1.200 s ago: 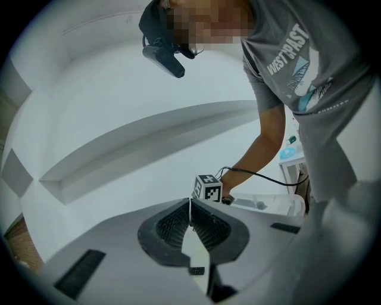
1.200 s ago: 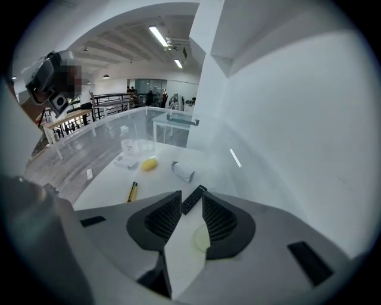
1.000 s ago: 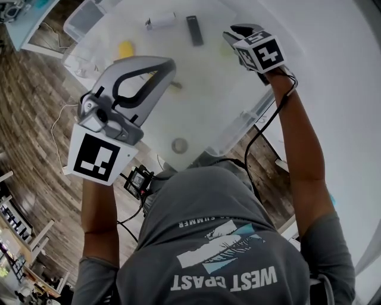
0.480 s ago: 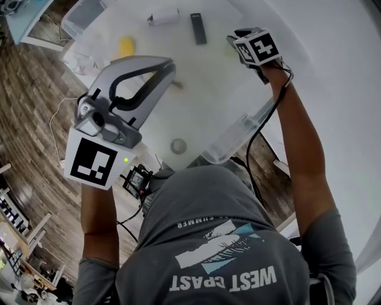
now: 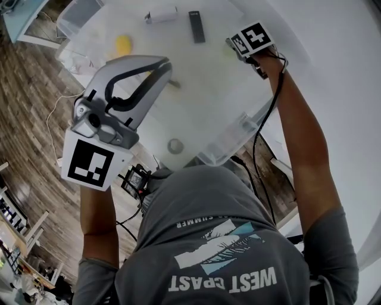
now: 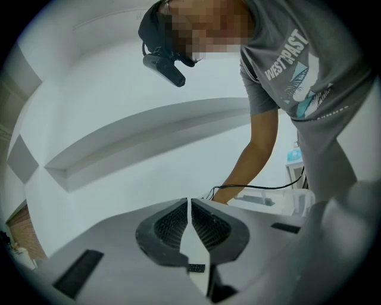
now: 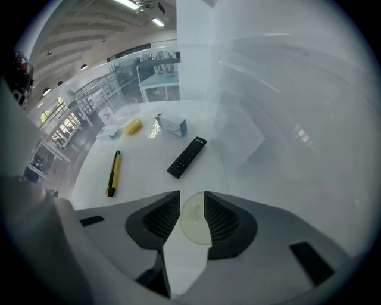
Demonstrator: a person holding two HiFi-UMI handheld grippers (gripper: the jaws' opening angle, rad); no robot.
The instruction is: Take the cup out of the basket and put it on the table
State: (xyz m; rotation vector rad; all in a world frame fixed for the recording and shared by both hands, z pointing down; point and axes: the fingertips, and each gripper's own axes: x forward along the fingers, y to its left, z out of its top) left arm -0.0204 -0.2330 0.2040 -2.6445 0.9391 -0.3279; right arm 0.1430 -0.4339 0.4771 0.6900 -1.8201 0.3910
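Note:
In the right gripper view a pale, translucent cup (image 7: 195, 225) stands on the white table (image 7: 149, 179) between the jaws of my right gripper (image 7: 191, 215). Those jaws are opening, with the pads beside the cup's sides rather than pressing on it. In the head view the right gripper (image 5: 236, 45) reaches over the table's far right part, and the cup is hidden under it. A clear plastic basket (image 5: 237, 134) sits at the table's near right edge. My left gripper (image 5: 163, 63) hangs above the table's left side, shut and empty, tilted up towards the person.
On the table lie a black remote (image 7: 187, 157), a yellow and black utility knife (image 7: 113, 173), a small white box (image 7: 171, 125) and a yellow lump (image 7: 133, 126). A small grey disc (image 5: 175, 145) lies near the front edge. A second clear bin (image 5: 77, 15) stands at the far left.
My right gripper has moved farther out over the table, away from the basket. The left gripper has drifted slightly left, still shut.

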